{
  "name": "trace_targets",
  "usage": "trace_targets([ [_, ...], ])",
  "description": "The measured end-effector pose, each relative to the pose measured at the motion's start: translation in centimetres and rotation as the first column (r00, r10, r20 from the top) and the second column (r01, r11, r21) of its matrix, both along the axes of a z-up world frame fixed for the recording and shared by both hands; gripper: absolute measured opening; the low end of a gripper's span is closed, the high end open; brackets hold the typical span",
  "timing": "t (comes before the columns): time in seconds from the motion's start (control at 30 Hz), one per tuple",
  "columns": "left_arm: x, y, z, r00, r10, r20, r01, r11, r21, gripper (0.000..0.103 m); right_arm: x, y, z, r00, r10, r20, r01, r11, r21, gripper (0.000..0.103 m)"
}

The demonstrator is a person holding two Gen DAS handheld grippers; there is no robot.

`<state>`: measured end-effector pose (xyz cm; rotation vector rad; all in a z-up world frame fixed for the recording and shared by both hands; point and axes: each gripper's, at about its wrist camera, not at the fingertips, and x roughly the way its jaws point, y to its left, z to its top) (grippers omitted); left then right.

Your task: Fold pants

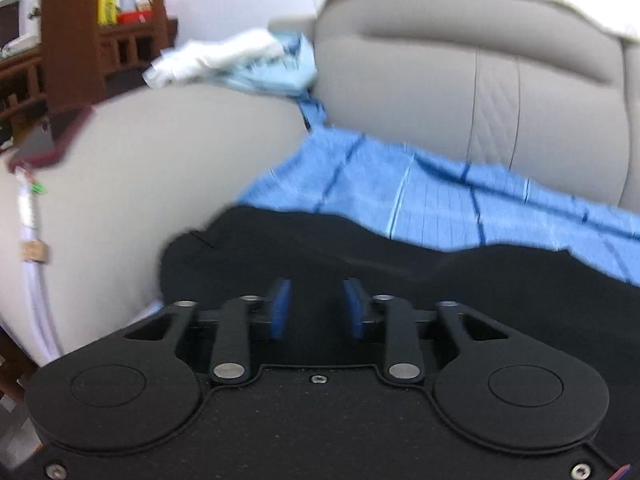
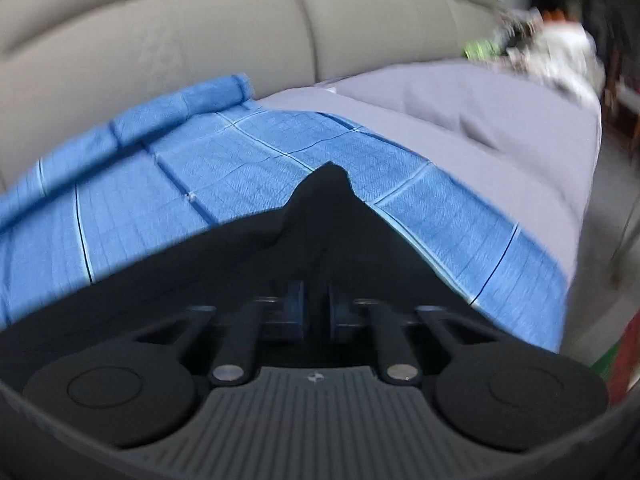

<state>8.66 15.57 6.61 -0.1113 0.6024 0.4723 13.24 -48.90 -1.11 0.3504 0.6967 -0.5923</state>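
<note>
The black pants (image 1: 360, 256) lie on the blue cloth (image 1: 440, 184) that covers the sofa seat. The left gripper (image 1: 317, 304) has a small gap and pants fabric sits between its pads; whether they press it I cannot tell. The right gripper (image 2: 316, 304) is almost closed over the pants (image 2: 320, 216); a grip is unclear.

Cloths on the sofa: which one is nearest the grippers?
The black pants, right in front; the blue cloth lies beyond them, the grey sheet farthest.

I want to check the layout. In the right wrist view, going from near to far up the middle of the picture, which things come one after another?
right gripper → black pants → blue checked cloth → grey sofa backrest
</note>
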Motion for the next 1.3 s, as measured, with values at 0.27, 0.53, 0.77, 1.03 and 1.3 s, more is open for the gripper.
trace_targets([
  [0.27, 1.9, 1.1, -4.7, 0.993, 0.093, -0.069, -0.095, 0.995, -0.031, 0.021, -1.8, -2.8, 3.1, 0.958, -0.195, 0.212, 0.213, 0.975, -0.068, 0.013],
  [0.53, 1.1, 1.5, -4.5, 0.993, 0.08, -0.083, -0.077, 0.996, 0.037, 0.027, -0.7, -0.2, 2.0, 0.989, -0.07, 0.131, 0.08, 0.994, -0.069, 0.081],
  [0.77, -0.6, 2.8, -4.9, 0.992, 0.1, -0.081, -0.097, 0.994, 0.041, 0.03, 3.0, 13.8, 4.4, 0.833, 0.515, 0.2, -0.515, 0.855, -0.055, 0.082],
  [1.03, -3.2, 3.6, -5.9, 0.999, 0.042, -0.006, -0.042, 0.997, 0.059, 0.031, 8.5, 33.5, 4.7, 0.445, 0.858, 0.256, -0.896, 0.43, 0.114, 0.065],
  [1.3, -5.2, 3.9, -7.0, 0.998, -0.011, 0.066, 0.006, 0.997, 0.074, 0.031, 12.8, 43.2, 2.0, 0.407, 0.909, 0.093, -0.912, 0.398, 0.102, 0.07],
])
